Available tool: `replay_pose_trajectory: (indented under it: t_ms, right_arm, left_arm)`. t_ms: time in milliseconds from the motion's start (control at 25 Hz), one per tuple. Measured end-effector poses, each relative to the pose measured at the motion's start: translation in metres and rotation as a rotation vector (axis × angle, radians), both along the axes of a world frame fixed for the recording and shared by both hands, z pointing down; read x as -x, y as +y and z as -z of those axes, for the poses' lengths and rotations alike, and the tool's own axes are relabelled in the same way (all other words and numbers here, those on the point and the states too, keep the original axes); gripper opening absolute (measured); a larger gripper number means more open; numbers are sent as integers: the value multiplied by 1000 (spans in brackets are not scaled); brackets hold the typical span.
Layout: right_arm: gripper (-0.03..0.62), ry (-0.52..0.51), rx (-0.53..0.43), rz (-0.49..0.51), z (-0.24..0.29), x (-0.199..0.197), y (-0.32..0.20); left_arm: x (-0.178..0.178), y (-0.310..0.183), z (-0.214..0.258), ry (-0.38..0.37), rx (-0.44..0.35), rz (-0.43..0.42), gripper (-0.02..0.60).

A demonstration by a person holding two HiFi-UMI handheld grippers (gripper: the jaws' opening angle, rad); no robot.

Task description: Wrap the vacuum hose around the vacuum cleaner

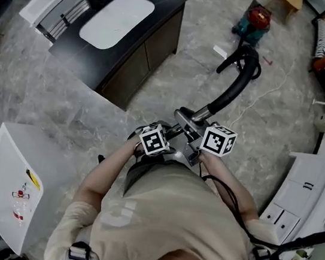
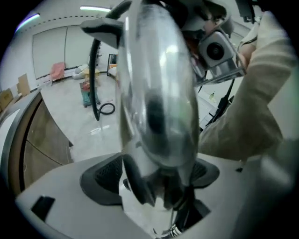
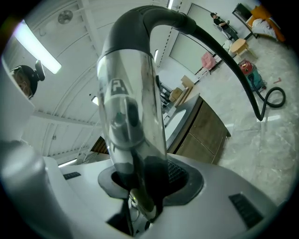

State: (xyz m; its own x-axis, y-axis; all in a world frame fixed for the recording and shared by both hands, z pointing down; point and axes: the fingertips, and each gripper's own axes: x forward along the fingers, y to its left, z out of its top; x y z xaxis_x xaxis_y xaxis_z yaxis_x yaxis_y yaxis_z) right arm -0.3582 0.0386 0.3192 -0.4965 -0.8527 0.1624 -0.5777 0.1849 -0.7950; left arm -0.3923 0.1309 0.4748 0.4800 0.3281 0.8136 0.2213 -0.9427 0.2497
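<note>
1. The grey marbled floor point(image 1: 46, 97) carries everything; the person stands near its middle, seen from above.
2. A dark cabinet point(image 1: 133, 61) with a pale oval top stands towards the far left corner of the floor.
3. A white cabinet point(image 1: 10, 176) stands at the near left edge, and more white units line the right edge.
4. The vacuum hose point(image 1: 232, 91), black, climbs in an arc from in front of the person's chest towards the far edge. There it drops to a loop on the floor near the vacuum cleaner.
5. The vacuum cleaner point(image 1: 255, 20), red on top with a teal body, stands on the floor near the far edge, well apart from the person.
6. The hose's clear rigid tube point(image 3: 131, 112) is at the person's end, topped by a black curved neck.
7. The right gripper point(image 3: 147, 182) is clamped on that tube, a dark pad against each side.
8. The left gripper point(image 2: 154, 175) stands wide, the tube between its jaws but not gripped.
</note>
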Motion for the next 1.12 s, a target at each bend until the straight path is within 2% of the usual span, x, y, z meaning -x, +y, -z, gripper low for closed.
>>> replay_pose_trajectory:
  t_ms: [40, 200, 240, 320, 400, 480, 600, 680, 960, 1120]
  right_arm:
    - [133, 10, 8, -7, -2, -2, -12]
    - [133, 51, 42, -16, -9, -3, -51]
    - [133, 61, 39, -21, -9, -5, -58]
    - [135, 83, 36, -44, -9, -11, -73]
    - [135, 107, 42, -62, -10, -18, -83]
    - [135, 127, 40, -71, -9, -26, -87]
    - [140, 153, 7, -102, -6, -40, -90]
    - [140, 157, -10, -103, -5, -42, -96]
    - [138, 107, -40, -104, -9, -85, -106]
    - [138, 113, -95, -51, -5, -114, -117]
  left_arm:
    - [-2, -9, -4, 1, 21, -14, 388]
    - [-5, -29, -7, 18, 197, -67, 343]
    - [-7, -34, -7, 22, 228, -81, 341]
    - [-12, -46, -9, 18, 262, -106, 300]
    - [-18, -56, -12, 2, 245, -137, 271]
    - [-26, -61, -15, -1, 208, -173, 211]
    - [-39, -70, -22, 26, 138, -239, 154]
    - [-44, -78, -18, 45, 106, -247, 114]
    - [-74, -98, -18, -24, 40, -213, 107]
    - [-107, -117, -18, -42, -14, -183, 107]
